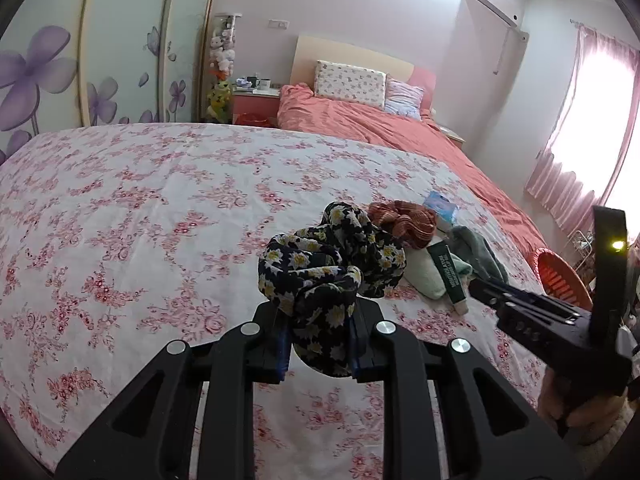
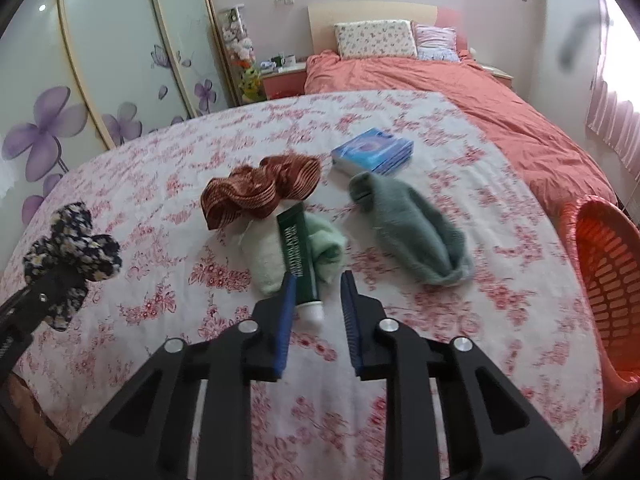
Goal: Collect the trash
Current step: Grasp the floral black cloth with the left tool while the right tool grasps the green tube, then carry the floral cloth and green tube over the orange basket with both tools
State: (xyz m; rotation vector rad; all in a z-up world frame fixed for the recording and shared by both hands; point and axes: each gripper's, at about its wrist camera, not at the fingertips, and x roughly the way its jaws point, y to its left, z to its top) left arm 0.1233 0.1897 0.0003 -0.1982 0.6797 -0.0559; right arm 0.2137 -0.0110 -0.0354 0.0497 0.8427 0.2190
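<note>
My left gripper [image 1: 318, 320] is shut on a black flowered scrunchie [image 1: 332, 264] and holds it above the floral sheet; it also shows at the left of the right wrist view [image 2: 72, 248]. My right gripper [image 2: 318, 288] is open and empty, its fingers either side of the white cap end of a green tube [image 2: 298, 256]. The tube lies on a pale green cloth [image 2: 272, 256]. A brown striped scrunchie [image 2: 260, 188], a grey-green sock [image 2: 408, 224] and a blue tissue pack [image 2: 374, 154] lie beyond. The right gripper shows at the right of the left wrist view [image 1: 480, 290].
An orange plastic basket [image 2: 604, 264] stands off the right edge of the floral sheet [image 2: 160, 184]. A bed with a coral duvet [image 2: 460, 88] and pillows is behind. A wardrobe with purple flowers [image 2: 60, 120] is on the left.
</note>
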